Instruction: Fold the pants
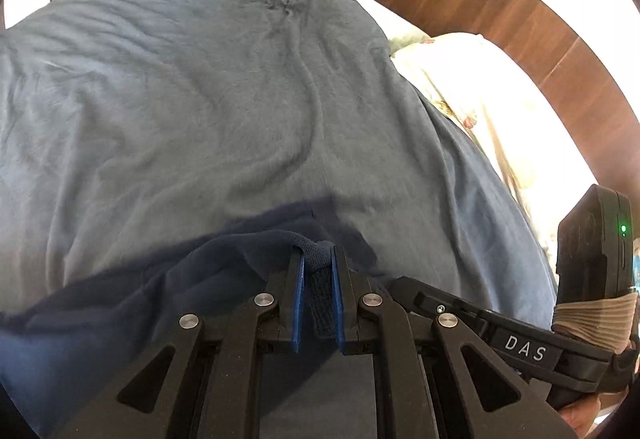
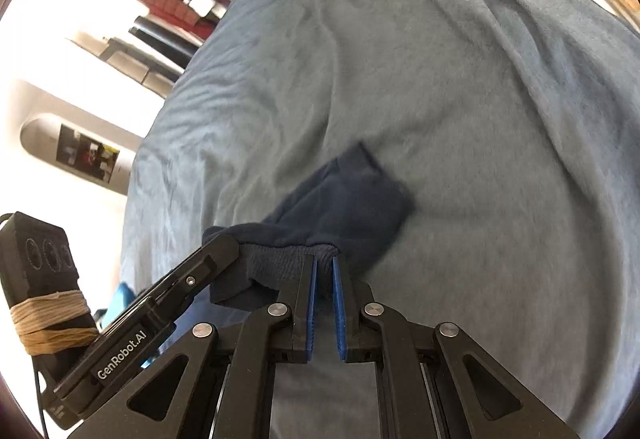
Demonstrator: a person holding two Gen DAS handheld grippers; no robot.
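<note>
The left gripper is narrowed onto the ribbed waistband of the pants, with fabric pinched between its blue pads. The right gripper is likewise clamped on the waistband, and the pants hang ahead of its fingertips above the bed. A grey-blue blanket covers the bed ahead of both grippers. A wooden headboard stands to the far right of the left gripper.

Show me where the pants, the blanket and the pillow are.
pants (image 2: 352, 199), right wrist view, hanging leg.
blanket (image 1: 200, 99), left wrist view, wrinkled middle.
pillow (image 1: 480, 87), left wrist view, pale top.
</note>
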